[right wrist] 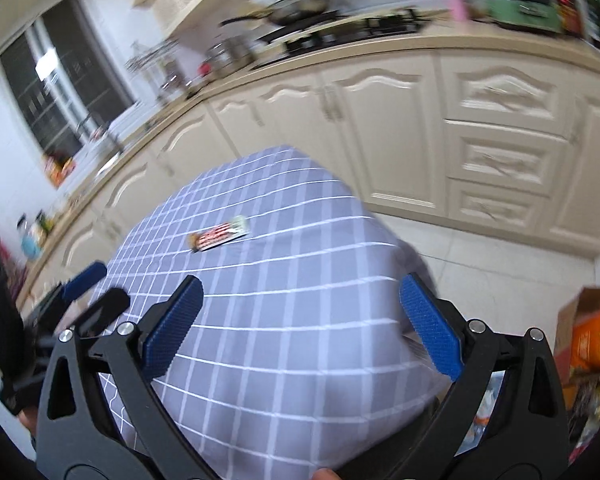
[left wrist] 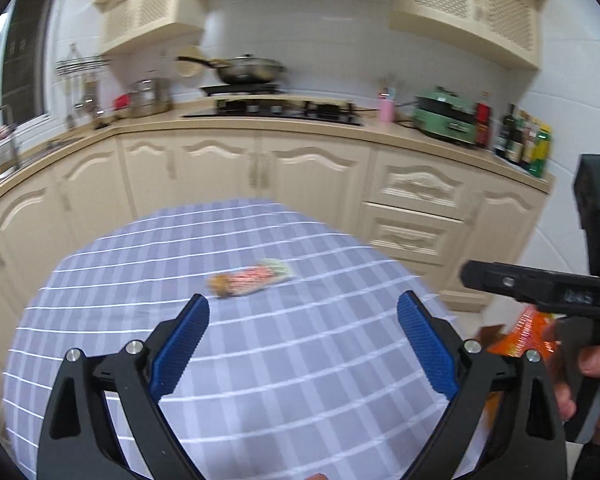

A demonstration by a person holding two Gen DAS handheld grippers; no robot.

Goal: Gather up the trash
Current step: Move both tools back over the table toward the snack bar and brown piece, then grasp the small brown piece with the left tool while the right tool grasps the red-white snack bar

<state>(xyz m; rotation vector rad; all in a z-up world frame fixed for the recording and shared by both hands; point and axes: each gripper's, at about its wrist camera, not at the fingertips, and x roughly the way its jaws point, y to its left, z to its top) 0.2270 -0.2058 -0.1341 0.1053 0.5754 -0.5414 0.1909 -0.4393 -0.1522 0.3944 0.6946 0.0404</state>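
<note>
Snack wrapper (left wrist: 252,280) on checked tablecloth (left wrist: 260,360), left tongs (left wrist: 303,316) released, right tongs (right wrist: 302,300) released, cardboard box (right wrist: 588,320) on floor

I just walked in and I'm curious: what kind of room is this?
A home kitchen, most likely: a wok sits on a gas stove, cream cabinets run under the counter, and a green appliance stands beside bottles.

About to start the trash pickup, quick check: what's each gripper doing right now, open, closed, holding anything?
Left gripper: jaws wide open, holding nothing, above the checked tablecloth.
Right gripper: jaws wide open, holding nothing; the snack wrapper lies ahead, untouched.
</note>
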